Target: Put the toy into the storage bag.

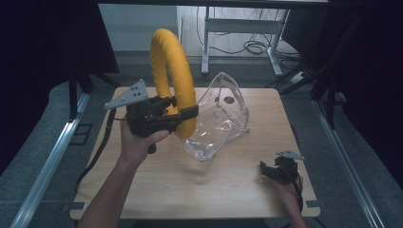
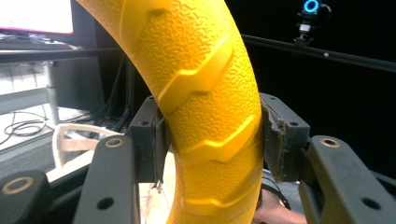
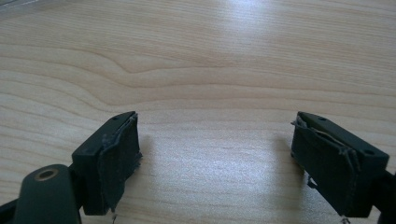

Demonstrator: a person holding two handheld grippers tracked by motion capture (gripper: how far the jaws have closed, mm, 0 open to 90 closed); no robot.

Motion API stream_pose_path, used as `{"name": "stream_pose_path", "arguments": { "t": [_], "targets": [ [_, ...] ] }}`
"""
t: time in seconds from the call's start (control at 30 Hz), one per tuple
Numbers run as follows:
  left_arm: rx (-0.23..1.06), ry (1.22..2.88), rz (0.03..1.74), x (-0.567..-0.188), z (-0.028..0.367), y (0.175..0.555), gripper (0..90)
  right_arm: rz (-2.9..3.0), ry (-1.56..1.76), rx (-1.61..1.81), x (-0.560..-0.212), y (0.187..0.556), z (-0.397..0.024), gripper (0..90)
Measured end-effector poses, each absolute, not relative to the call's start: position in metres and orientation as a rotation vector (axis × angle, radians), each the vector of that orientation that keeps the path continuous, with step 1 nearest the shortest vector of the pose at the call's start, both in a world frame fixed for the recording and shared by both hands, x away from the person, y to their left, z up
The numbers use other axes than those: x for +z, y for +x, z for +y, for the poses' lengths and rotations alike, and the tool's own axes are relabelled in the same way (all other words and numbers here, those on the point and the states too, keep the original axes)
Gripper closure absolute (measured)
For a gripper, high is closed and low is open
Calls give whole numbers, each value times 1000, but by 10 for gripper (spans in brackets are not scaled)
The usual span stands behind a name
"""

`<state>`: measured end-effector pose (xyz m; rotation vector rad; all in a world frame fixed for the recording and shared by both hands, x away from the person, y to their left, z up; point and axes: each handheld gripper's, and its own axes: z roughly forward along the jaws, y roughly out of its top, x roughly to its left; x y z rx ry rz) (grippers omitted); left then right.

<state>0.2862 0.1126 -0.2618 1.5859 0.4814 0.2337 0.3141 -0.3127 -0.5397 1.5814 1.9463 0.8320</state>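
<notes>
Left gripper clamped on yellow ring, pads pressing both sides of its lower arc, seen close up in left gripper view. Ring upright, lifted clear of table, raised tread ribs along its surface. Sits left-center of scene, lower end just at near-left edge of clear plastic bag; touching or just in front of it, cannot tell. Bag stands at table center, mouth open and facing up and left toward ring, nothing visible inside.

Right gripper low at near-right corner of table, jaws spread wide, nothing between them, bare wood below in right gripper view. Well apart from bag and ring.

Progress, judged: pick-up done, ring secured and carried in air. Looks like work is either loading ring into bag or just pulled out of it; direction not readable from a single moment. If loading: still to do are aligning ring with bag mouth, lowering in, releasing. Right gripper idle, likely needed to steady floppy bag rim.
</notes>
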Motion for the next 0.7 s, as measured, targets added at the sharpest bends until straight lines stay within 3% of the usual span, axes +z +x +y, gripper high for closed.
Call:
{"name": "stream_pose_path", "arguments": {
  "t": [0.7],
  "targets": [
    [82, 1669, 368, -263, 61, 305, 480, 1947, 1581, 833, -539, 314, -313, 153]
  ]
}}
